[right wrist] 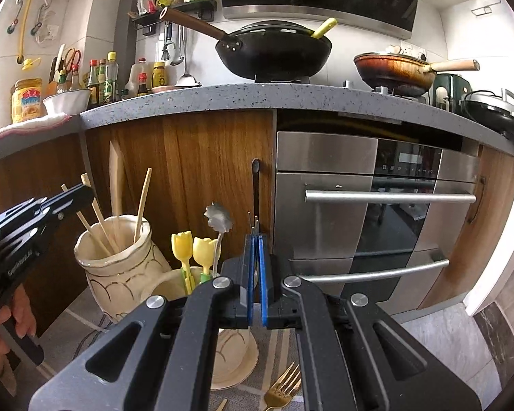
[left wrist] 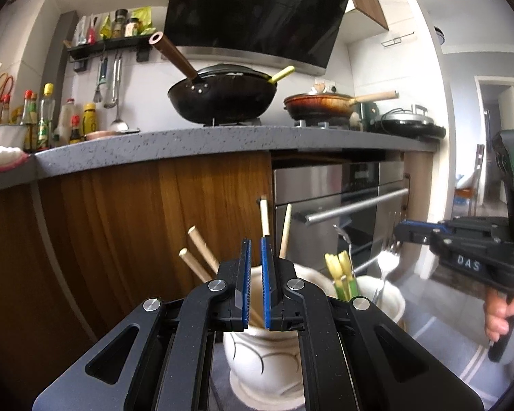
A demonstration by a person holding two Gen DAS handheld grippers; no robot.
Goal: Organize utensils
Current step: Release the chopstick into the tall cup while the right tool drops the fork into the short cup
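Note:
My left gripper (left wrist: 256, 243) is shut on a wooden chopstick (left wrist: 264, 215), held upright over the cream ceramic vase (left wrist: 267, 352) that holds several chopsticks (left wrist: 202, 250). My right gripper (right wrist: 256, 239) is shut on a thin dark-handled utensil (right wrist: 255, 191) that stands up between the blue pads, above the smaller cream cup (right wrist: 233, 349). That cup holds yellow tulip-topped utensils (right wrist: 192, 246) and a grey-topped one (right wrist: 217, 219). The vase also shows in the right wrist view (right wrist: 120, 270), with the left gripper (right wrist: 82, 193) over it. A gold fork (right wrist: 281, 390) lies on the mat.
Wooden cabinet fronts (right wrist: 195, 171) and a steel oven (right wrist: 377, 205) stand close behind the holders. The grey counter (left wrist: 188, 144) above carries a black wok (left wrist: 222, 92), a brown pan (left wrist: 318, 104) and bottles (left wrist: 44, 116). The right gripper body (left wrist: 469, 250) sits at the right.

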